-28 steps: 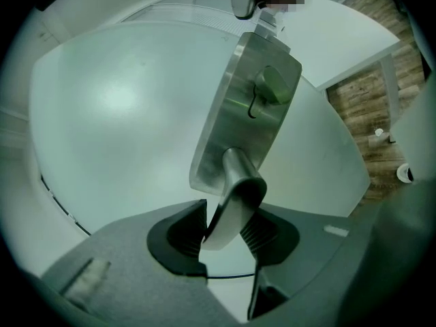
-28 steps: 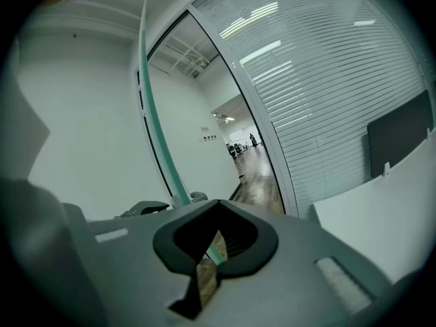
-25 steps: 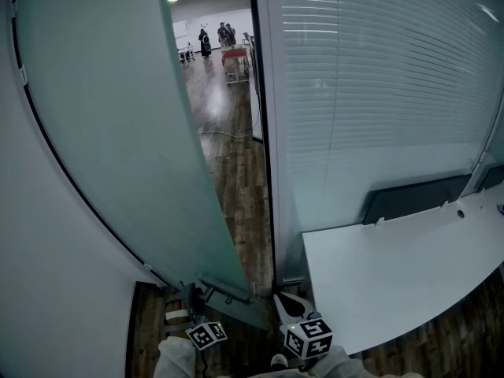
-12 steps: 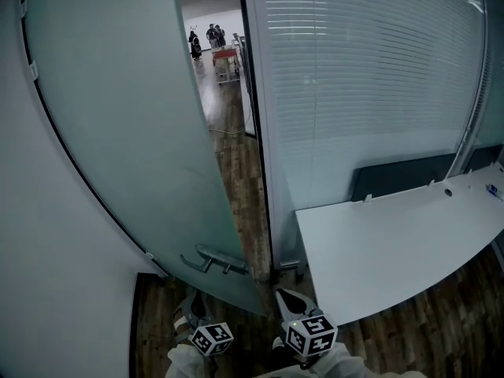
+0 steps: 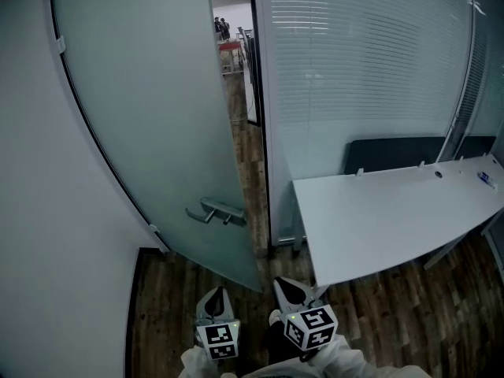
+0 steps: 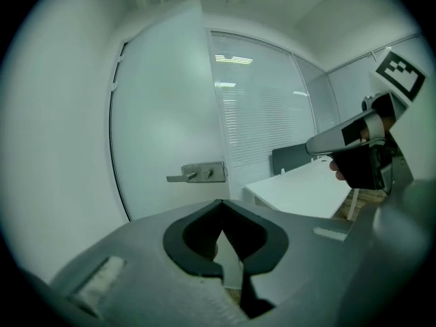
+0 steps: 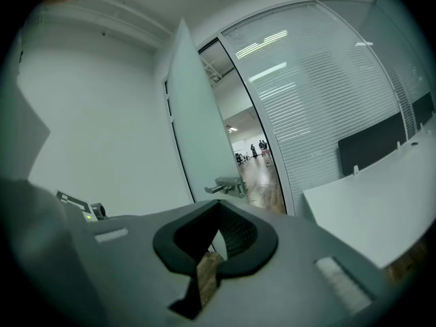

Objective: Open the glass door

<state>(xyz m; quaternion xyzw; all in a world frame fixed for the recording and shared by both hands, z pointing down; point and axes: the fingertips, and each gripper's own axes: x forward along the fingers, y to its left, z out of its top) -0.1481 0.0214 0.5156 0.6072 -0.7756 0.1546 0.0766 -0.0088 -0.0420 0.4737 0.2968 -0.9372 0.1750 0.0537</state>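
The frosted glass door (image 5: 150,116) stands ajar, swung in towards me, with a gap along its right edge. Its metal lever handle (image 5: 216,210) juts out low on the panel. Both grippers hang below the door over the wood floor, apart from it. My left gripper (image 5: 215,299) is shut with nothing in it. My right gripper (image 5: 290,290) beside it is shut and empty too. The left gripper view shows the door (image 6: 163,114), the handle (image 6: 197,174) well ahead of the closed tips (image 6: 221,201), and the right gripper (image 6: 313,146). In the right gripper view, the handle (image 7: 228,184) lies beyond the closed tips (image 7: 219,201).
A white desk (image 5: 394,211) stands at the right with a dark panel (image 5: 394,154) behind it. A glass wall with blinds (image 5: 354,69) fills the right. A white wall (image 5: 47,211) closes the left. Through the gap, people (image 5: 219,27) stand far off.
Both grippers have drawn back from the door. The left one was by the handle and now sits well clear of it, rolled round. The door and handle look farther away.
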